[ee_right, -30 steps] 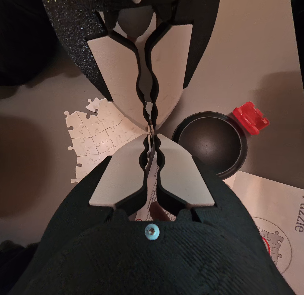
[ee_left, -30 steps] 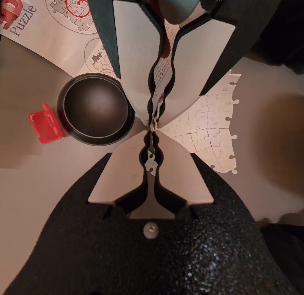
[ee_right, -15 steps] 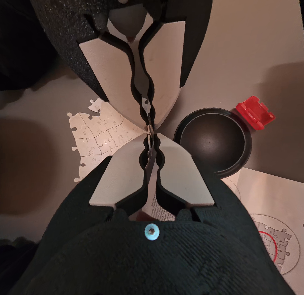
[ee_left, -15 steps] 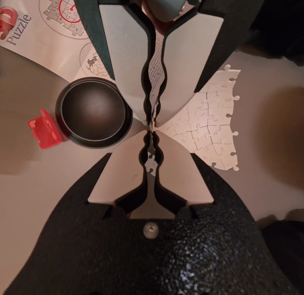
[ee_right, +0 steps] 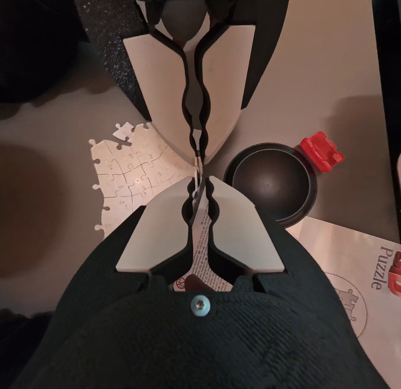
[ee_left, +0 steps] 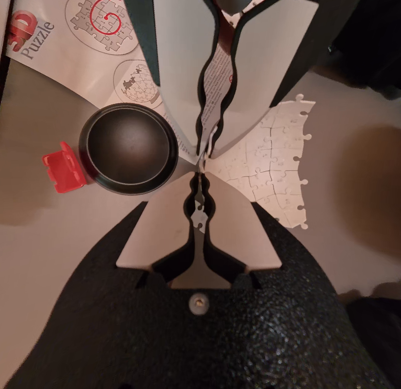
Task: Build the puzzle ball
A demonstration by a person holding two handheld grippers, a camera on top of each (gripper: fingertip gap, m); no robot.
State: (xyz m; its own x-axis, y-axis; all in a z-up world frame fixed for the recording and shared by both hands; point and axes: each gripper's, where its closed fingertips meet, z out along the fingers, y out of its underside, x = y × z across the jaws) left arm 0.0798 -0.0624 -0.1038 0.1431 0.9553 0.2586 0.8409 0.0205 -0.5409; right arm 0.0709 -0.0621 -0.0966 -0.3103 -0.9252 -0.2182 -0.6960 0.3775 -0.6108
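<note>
Puzzle pieces are being pinched edge-on between two grippers that are meeting tip to tip above a pale table. Nearest in the left wrist view, the left gripper is showing its black body and pale fingers, and its jaws are closing on a small white puzzle piece standing on edge between them. Directly opposite, the right gripper is reaching in from the far side with its jaws clamping a second thin piece, also edge-on. The two held pieces are touching, or nearly touching, where the tips are meeting; whether they are locking together is too small to tell.

Below the grippers, a curved sheet of joined white puzzle pieces is lying flat on the table, its knobbed edge facing away from the tips. In the right wrist view one loose-looking piece is resting at that sheet's far edge. On the opposite side of the tips, a black bowl-shaped stand is sitting on the table, with a small red plastic clip just beside it. Farther off, a printed instruction sheet with puzzle diagrams is lying partly under the right gripper.
</note>
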